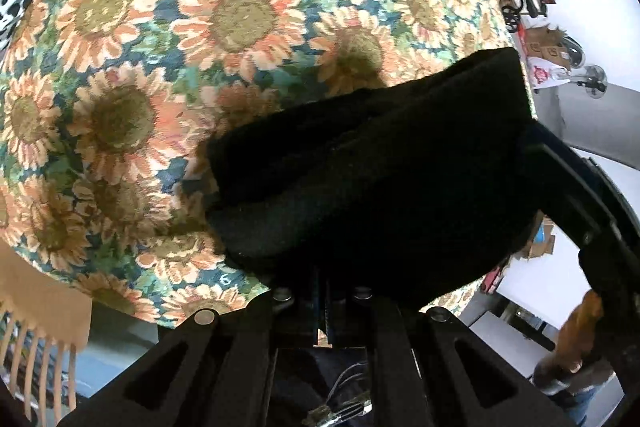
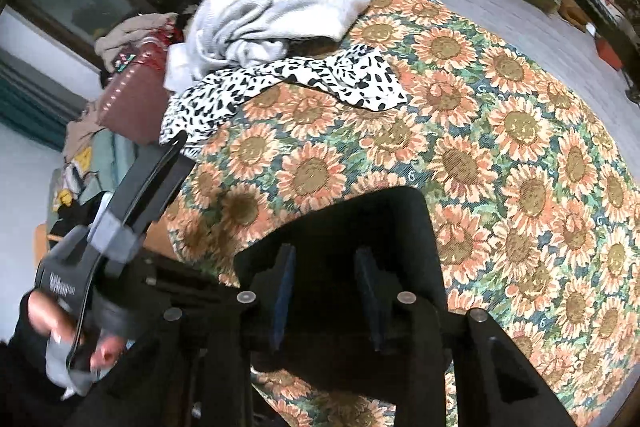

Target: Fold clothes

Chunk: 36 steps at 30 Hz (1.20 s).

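Covering the sunflower-woven tablecloth (image 2: 500,131), a folded, fuzzy black garment (image 1: 380,179).

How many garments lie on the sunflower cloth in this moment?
3. A black garment at the near edge, a black-and-white spotted garment further back, and a grey garment behind it. Others may be hidden out of frame.

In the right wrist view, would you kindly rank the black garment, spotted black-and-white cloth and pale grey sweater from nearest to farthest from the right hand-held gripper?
1. Black garment, between the right hand-held gripper fingers.
2. Spotted black-and-white cloth, mid-table, left of centre.
3. Pale grey sweater, far edge, behind the cloth.
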Tool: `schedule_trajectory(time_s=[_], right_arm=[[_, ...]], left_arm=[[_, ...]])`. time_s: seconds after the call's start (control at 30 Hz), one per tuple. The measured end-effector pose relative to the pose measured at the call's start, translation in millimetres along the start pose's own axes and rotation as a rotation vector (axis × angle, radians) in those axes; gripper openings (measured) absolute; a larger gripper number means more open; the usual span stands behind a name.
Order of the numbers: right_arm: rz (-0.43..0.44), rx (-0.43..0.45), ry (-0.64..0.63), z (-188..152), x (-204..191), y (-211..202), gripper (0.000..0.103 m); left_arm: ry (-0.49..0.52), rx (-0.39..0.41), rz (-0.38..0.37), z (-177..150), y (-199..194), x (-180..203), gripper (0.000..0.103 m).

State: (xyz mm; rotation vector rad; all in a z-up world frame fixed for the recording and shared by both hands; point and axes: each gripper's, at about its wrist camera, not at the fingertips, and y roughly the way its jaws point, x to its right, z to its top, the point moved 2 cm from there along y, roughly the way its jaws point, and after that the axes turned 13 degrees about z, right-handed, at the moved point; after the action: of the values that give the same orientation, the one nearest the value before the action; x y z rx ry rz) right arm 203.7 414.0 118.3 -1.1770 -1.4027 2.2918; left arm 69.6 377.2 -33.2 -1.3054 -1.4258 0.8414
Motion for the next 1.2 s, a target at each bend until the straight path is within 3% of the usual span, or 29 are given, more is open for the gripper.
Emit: schedule_trajectory(time_s=[0.13,0.27,0.3,0.43,0.63,0.7,0.73,0.77,0.83,0.97,1.03,1.2], right_arm=[[-0.067,-0.059,0.028,5.5,3.6,11.2,0.020],[-0.116,-0.118,0.123,5.9,30.3,19.4,0.001],[-0.120,-0.132,0.148,7.5,38.7,23.4,0.000],[-0.118,-0.187,0.205,13.8,62.3,44.4,0.000],[-0.132,-0.237,0.182,23.8,55.4,49.0,0.000],[-0.070,-0.265,0.181,25.9,45.0,34.8,0.007],[-0.038,-0.280,0.181,26.9,39.7,27.6,0.021],[-0.050,-0.310,0.163,22.8,34.3,26.8,0.031],[-0.078,-0.373,0.124,14.0,23.6,25.8,0.032],[-0.246,-0.458,0.037,4.3,18.6,51.4,0.033],[-0.287,-0.490,0.015,5.0,18.9,61.9,0.033],[-0.205,-0.496,0.131,11.8,47.0,65.2,0.033]], left_arm=[[0.007,-0.004,0.079,5.5,8.8,2.1,0.005],[0.015,-0.014,0.087,10.7,16.1,10.7,0.005],[0.022,-0.010,0.086,11.8,18.0,13.6,0.005],[0.004,-0.014,0.060,15.9,26.9,14.4,0.005],[-0.019,-0.032,0.006,19.6,30.6,9.4,0.004],[-0.012,-0.042,0.021,19.4,30.9,11.4,0.004],[-0.015,-0.045,0.029,19.3,31.6,12.0,0.004],[-0.019,-0.047,0.031,19.7,32.5,12.7,0.004],[-0.015,-0.056,0.027,21.3,34.0,14.5,0.004],[-0.003,-0.074,0.014,24.9,37.6,18.7,0.004],[0.002,-0.081,0.018,27.4,39.7,21.0,0.004],[0.021,-0.103,0.007,36.3,46.7,25.6,0.004]])
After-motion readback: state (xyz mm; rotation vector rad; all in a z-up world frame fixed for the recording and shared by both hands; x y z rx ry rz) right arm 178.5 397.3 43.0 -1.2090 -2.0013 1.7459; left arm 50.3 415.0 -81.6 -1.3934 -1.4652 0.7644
